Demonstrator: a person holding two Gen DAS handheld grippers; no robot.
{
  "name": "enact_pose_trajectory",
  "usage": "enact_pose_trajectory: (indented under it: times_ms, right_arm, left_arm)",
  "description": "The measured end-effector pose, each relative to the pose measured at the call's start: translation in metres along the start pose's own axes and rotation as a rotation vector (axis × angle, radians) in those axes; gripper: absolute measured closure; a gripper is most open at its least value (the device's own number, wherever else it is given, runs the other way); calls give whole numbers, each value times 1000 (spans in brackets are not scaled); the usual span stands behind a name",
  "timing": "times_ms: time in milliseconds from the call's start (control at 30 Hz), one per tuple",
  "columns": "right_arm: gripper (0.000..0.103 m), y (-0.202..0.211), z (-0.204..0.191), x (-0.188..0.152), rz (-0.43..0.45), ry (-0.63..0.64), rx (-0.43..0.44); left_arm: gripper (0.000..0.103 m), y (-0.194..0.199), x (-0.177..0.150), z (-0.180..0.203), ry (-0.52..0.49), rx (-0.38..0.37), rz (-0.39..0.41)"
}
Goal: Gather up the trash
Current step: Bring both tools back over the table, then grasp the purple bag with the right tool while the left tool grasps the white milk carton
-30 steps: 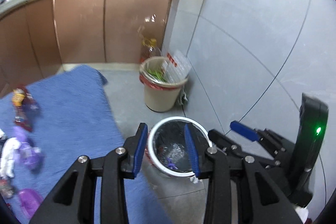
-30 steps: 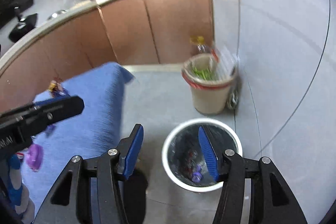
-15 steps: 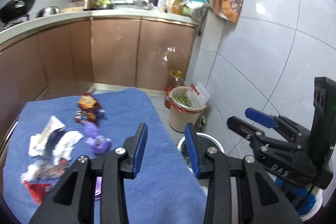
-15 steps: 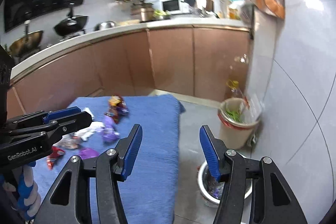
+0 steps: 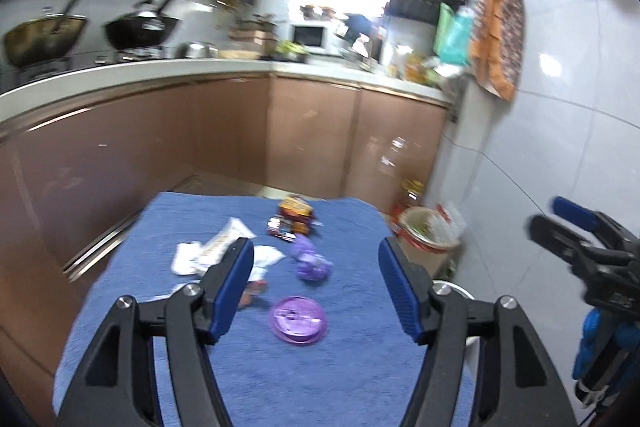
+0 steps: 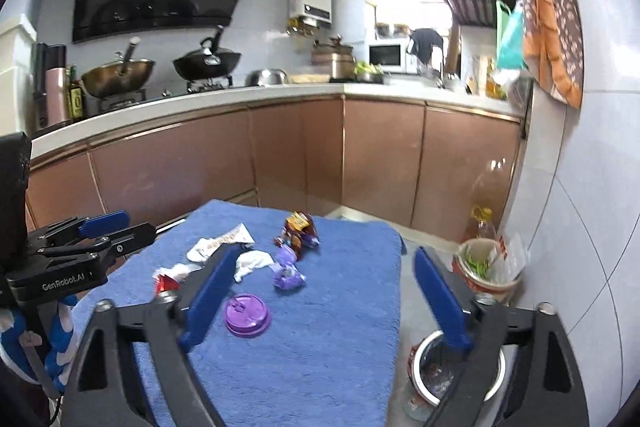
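Observation:
Trash lies on a blue cloth-covered table: a purple plastic lid, a crumpled purple wrapper, a red-orange snack packet and white paper scraps. The lid, purple wrapper and snack packet also show in the right wrist view. My left gripper is open and empty, above the table's near part. My right gripper is open and empty, over the table's right side. A white-rimmed bin with trash stands on the floor to the right.
A beige waste basket with a red-edged liner stands by the tiled wall, an oil bottle behind it. Brown cabinets and a counter with pans run behind the table. The right gripper also shows in the left wrist view.
Both grippers have lifted from over the white-rimmed bin and swung back toward the table. Both have opened wider. The trash on the cloth is now in front of them.

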State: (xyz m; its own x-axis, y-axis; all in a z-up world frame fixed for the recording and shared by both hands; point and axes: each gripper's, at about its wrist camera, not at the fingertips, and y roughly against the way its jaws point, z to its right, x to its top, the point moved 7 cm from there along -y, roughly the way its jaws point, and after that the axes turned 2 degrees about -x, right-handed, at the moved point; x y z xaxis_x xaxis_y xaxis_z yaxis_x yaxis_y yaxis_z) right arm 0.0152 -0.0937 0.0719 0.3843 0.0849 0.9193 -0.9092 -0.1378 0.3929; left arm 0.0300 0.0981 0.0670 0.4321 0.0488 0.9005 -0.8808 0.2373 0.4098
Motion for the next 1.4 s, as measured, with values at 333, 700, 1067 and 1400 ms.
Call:
enact_pose_trajectory:
  times_ms: [333,700,1067,1400]
  right_arm:
    - [0,25,-15,7,135,-21,5]
    - [0,-11,-14,-9,64,-62,53]
    - [0,-132,-29,-47,-198,-41,97]
    - [0,-255,-44,-84,-398,-35,162]
  left_arm:
    - [40,57,-7,-69,89,171,151]
    - [36,55,-24,-117,138,278,111]
    - [35,-74,-41,-150,99,149,-223]
    - [35,-222,-43,-144,-151,72,-525]
